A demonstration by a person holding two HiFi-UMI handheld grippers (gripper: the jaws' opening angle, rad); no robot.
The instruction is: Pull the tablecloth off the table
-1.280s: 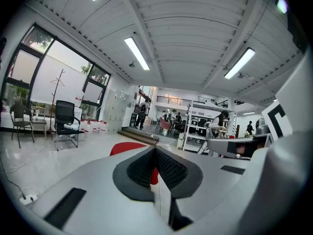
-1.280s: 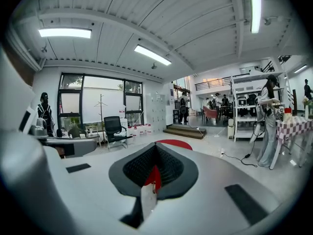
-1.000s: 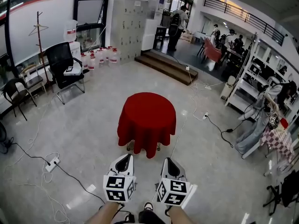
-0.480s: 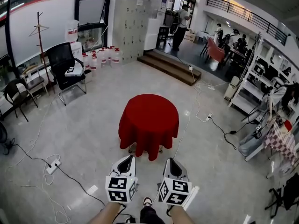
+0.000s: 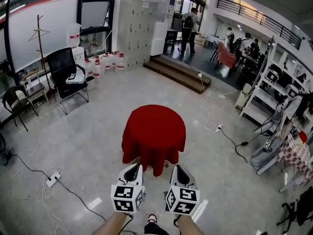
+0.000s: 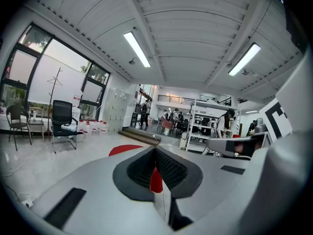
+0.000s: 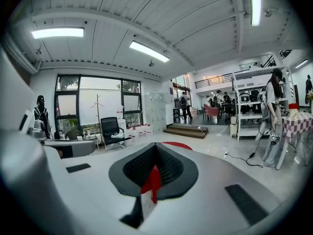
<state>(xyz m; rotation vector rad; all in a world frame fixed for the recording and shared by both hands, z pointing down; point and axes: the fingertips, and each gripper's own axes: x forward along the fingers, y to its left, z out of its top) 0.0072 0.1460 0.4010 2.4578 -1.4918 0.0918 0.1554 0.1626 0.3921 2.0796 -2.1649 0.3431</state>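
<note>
A red tablecloth (image 5: 154, 133) drapes over a small round table in the middle of the floor, hanging down almost to the ground all round. My left gripper (image 5: 135, 166) and right gripper (image 5: 176, 167) are side by side just short of the cloth's near hem, both pointing at it. Both are shut with nothing held. In the left gripper view the left gripper (image 6: 155, 148) has its jaws pressed together, and the red tablecloth (image 6: 124, 150) shows beyond them. In the right gripper view the right gripper (image 7: 156, 146) is likewise closed, with the tablecloth (image 7: 178, 145) ahead.
A black office chair (image 5: 66, 70) and a second chair (image 5: 12, 99) stand at the left. A power strip (image 5: 51, 180) and cables lie on the floor at the left. Steps (image 5: 178, 72) rise behind the table. Shelves (image 5: 264, 97) and a checked cloth (image 5: 293, 151) are at the right.
Both grippers have moved forward toward the table; the red cloth now sits closer to their tips and lower in the head view. The jaws stayed shut.
</note>
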